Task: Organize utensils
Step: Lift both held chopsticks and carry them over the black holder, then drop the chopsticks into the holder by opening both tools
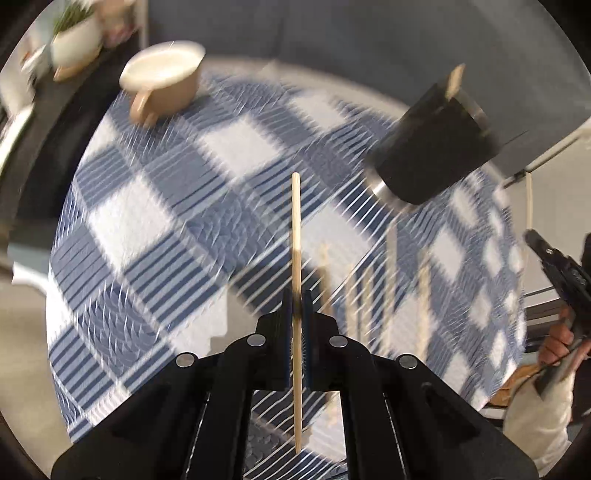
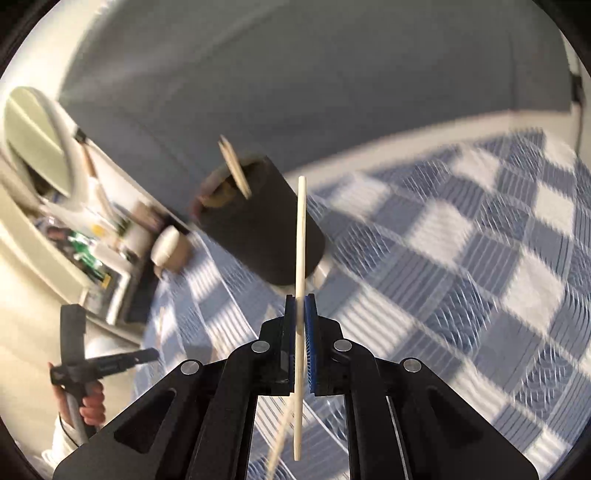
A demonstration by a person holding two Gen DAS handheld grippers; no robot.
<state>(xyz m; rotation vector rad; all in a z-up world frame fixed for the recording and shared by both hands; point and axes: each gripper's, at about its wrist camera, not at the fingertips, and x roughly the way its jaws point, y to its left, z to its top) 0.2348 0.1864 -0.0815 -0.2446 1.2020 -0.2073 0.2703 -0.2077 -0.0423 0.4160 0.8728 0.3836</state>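
Observation:
My left gripper [image 1: 296,299] is shut on a wooden chopstick [image 1: 296,229] that points up over the blue-and-white checked tablecloth [image 1: 155,206]. My right gripper [image 2: 300,302] is shut on a pale chopstick [image 2: 301,236] held upright. A black cylindrical holder [image 1: 432,147] stands at the upper right of the left wrist view with a wooden stick in it; it also shows in the right wrist view [image 2: 258,221], just beyond the right chopstick. Several more chopsticks [image 1: 369,295] lie blurred on the cloth right of my left gripper.
A tan cup with a white inside [image 1: 166,81] sits at the table's far left edge; it shows small in the right wrist view [image 2: 171,251]. A potted plant [image 1: 74,33] stands on a dark side surface. A grey sofa [image 2: 295,74] lies behind the table.

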